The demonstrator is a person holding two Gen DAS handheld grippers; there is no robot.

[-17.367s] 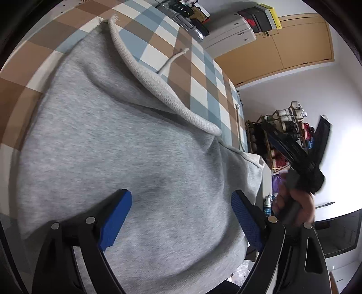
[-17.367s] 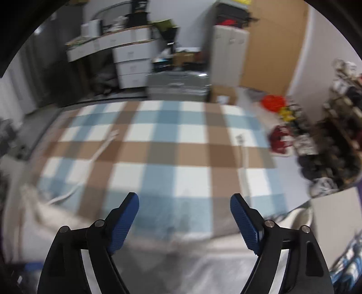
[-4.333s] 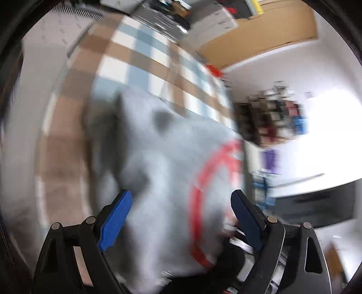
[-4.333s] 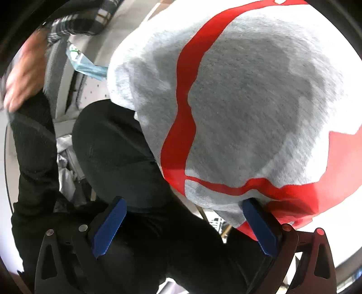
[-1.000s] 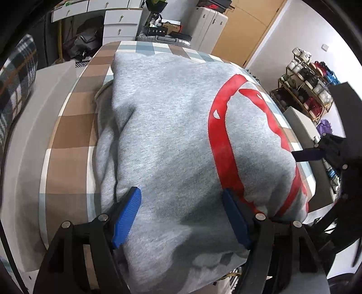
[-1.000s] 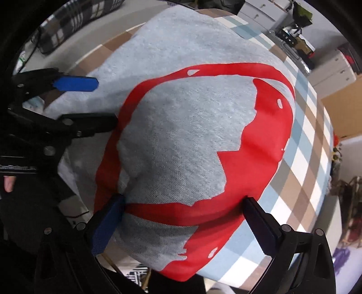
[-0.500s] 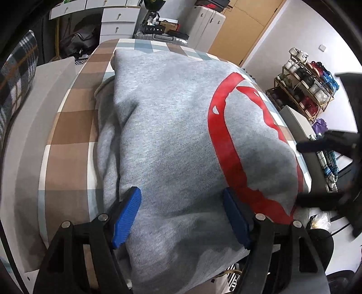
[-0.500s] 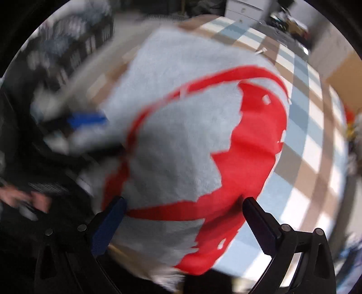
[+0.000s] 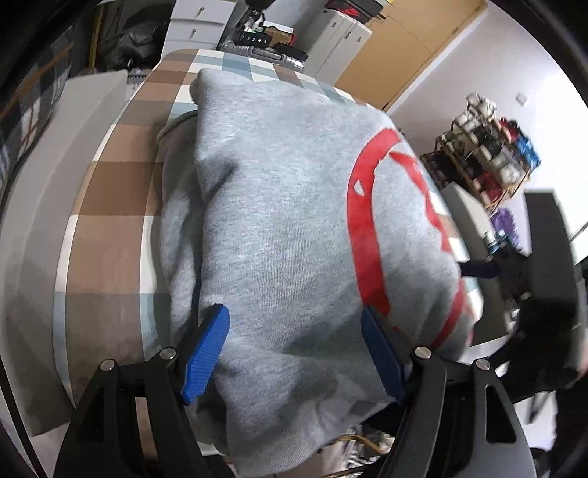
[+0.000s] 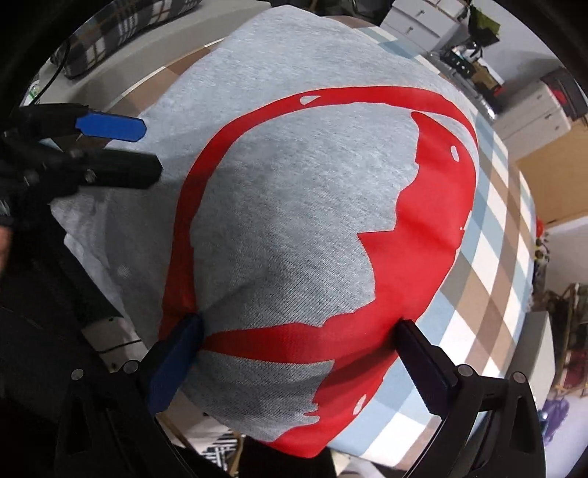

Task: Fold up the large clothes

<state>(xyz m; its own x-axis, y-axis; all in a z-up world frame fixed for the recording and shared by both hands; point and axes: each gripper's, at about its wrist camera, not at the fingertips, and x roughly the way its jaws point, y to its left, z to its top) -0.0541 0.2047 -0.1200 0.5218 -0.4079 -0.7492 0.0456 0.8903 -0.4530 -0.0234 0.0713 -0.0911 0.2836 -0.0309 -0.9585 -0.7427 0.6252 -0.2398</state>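
Note:
A folded grey sweatshirt (image 9: 279, 220) with a big red print lies on the checked bed cover (image 9: 110, 191); it also fills the right wrist view (image 10: 294, 206). My left gripper (image 9: 294, 353) is open, its blue pads on either side of the near folded edge. My right gripper (image 10: 297, 353) is open too, straddling the other near corner over the red print. The left gripper's fingers (image 10: 110, 127) show at the left of the right wrist view, apart, on the sweatshirt's edge.
The checked cover (image 10: 496, 257) runs beyond the sweatshirt. White drawers and a suitcase (image 9: 264, 40) stand past the bed's far end, a shoe rack (image 9: 488, 161) to the right, a plaid pillow (image 10: 110, 33) at the bed's left side.
The left gripper tilted slightly; the sweatshirt sits closer between its pads. The right gripper steadied after a blurred swing, back astride the printed corner. The sweatshirt has not shifted.

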